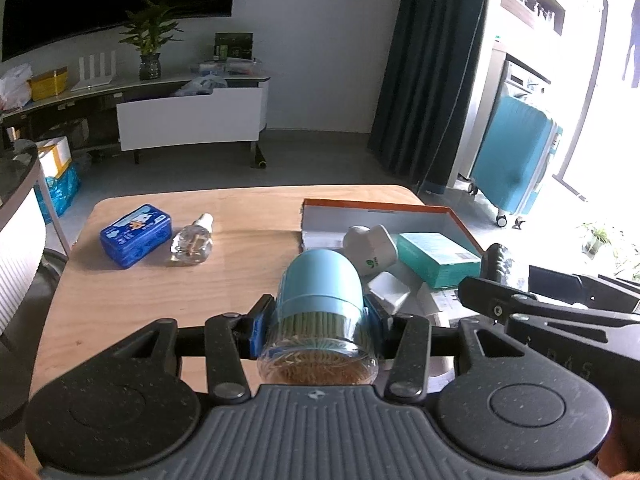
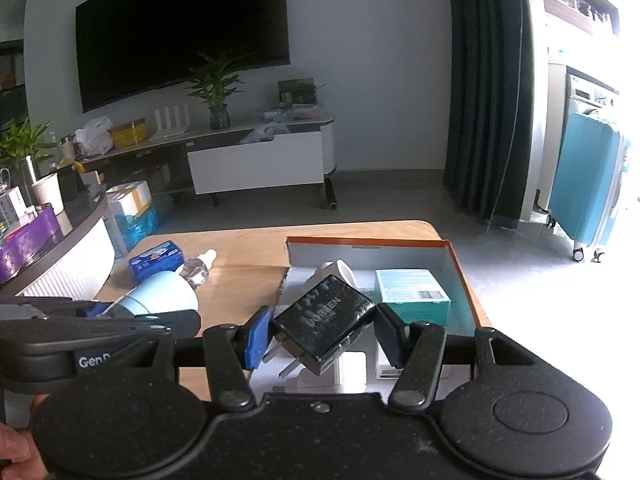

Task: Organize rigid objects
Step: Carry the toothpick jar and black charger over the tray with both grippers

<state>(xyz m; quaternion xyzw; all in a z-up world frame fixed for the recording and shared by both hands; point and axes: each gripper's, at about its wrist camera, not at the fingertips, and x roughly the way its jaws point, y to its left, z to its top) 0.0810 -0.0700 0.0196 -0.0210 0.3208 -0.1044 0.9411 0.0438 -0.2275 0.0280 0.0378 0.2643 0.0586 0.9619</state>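
Living room, wooden desk (image 1: 160,280); orange-rimmed box (image 1: 384,208) at its right, partly filled; I judge we're mid-carry; left tool (image 1: 316,320) clamped on the toothpick jar (image 1: 320,312), right tool (image 2: 320,336) clamped on the black charger (image 2: 324,320), both near the box; next: lower each into free space, then release.

Home living room: wall television (image 2: 180,28), suitcase (image 2: 586,180)

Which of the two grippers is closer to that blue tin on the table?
The left gripper, holding the toothpick jar, is closer to the blue tin. The right gripper holds a charger over the box, farther away.
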